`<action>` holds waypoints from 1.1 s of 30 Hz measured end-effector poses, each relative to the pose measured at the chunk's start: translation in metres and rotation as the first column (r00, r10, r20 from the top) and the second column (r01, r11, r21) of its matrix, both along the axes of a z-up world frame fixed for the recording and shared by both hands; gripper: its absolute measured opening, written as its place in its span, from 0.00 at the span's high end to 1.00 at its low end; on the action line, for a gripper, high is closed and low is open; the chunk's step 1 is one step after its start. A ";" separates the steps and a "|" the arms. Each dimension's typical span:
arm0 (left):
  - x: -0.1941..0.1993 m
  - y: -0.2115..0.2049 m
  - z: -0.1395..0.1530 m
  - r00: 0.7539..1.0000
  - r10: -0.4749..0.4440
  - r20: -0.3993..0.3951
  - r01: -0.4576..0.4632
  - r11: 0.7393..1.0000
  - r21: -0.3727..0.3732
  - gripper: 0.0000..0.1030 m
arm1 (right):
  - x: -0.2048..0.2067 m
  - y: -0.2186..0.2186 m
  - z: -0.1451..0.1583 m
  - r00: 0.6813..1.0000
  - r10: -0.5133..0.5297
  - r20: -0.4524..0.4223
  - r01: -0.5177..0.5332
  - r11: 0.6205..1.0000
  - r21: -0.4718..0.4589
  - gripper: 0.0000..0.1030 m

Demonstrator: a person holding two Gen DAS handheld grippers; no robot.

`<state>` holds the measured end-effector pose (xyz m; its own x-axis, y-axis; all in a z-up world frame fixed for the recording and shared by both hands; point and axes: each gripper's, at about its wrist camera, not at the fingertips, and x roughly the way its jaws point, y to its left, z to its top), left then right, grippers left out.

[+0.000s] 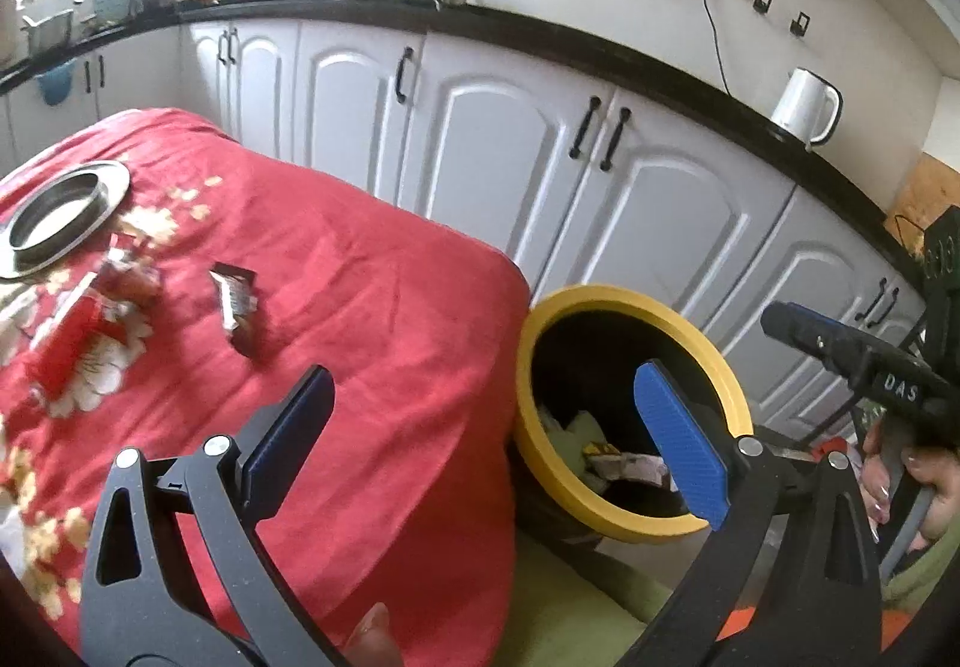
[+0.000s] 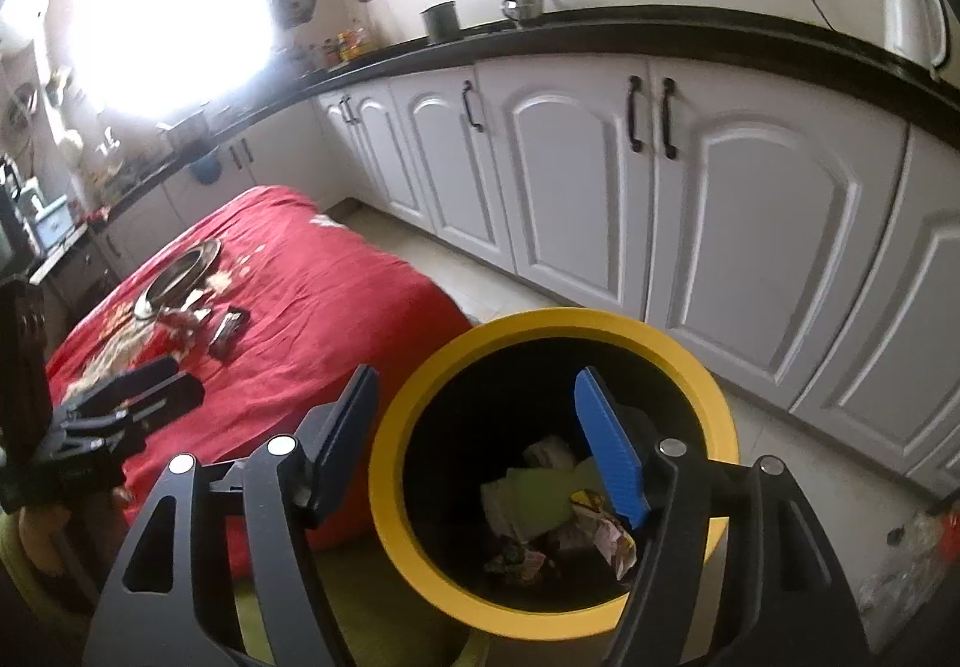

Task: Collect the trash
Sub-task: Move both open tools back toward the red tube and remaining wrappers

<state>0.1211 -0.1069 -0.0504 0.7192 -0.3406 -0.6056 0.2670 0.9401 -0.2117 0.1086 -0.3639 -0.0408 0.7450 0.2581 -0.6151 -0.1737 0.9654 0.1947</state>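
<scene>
Two claws are in view, and both stand wide apart with nothing between their blue pads. The left claw (image 1: 483, 427) hangs over the edge of the desk (image 1: 390, 319), which carries a red cloth with pale flowers. On this cloth lie three pieces of trash: one dark wrapper (image 1: 235, 301) alone toward the middle, one crumpled wrapper (image 1: 129, 277) to its left, and one red packet (image 1: 69, 343) next to that. One steel plate (image 1: 57, 214) sits behind them, near the far corner of the desk. The right claw (image 2: 474, 439) hovers above one bin (image 2: 690, 361) with a yellow rim, which stands on the floor just beside the desk. Inside the bin several crumpled wrappers and papers (image 2: 540, 493) lie at the bottom; their exact number I cannot tell. One hand (image 1: 918, 487) grips the handle of the right claw at the edge of the left wrist view.
</scene>
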 end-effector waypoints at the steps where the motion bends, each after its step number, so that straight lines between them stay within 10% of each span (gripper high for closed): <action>1: 0.000 0.003 0.002 1.000 0.009 0.008 -0.009 1.000 0.001 0.11 | -0.001 0.004 0.001 1.000 0.007 0.002 -0.007 1.000 -0.005 0.35; 33: -0.024 0.111 0.039 0.939 0.284 0.194 -0.290 0.957 0.000 0.11 | -0.005 0.133 0.041 0.952 0.288 0.106 -0.286 0.958 -0.035 0.34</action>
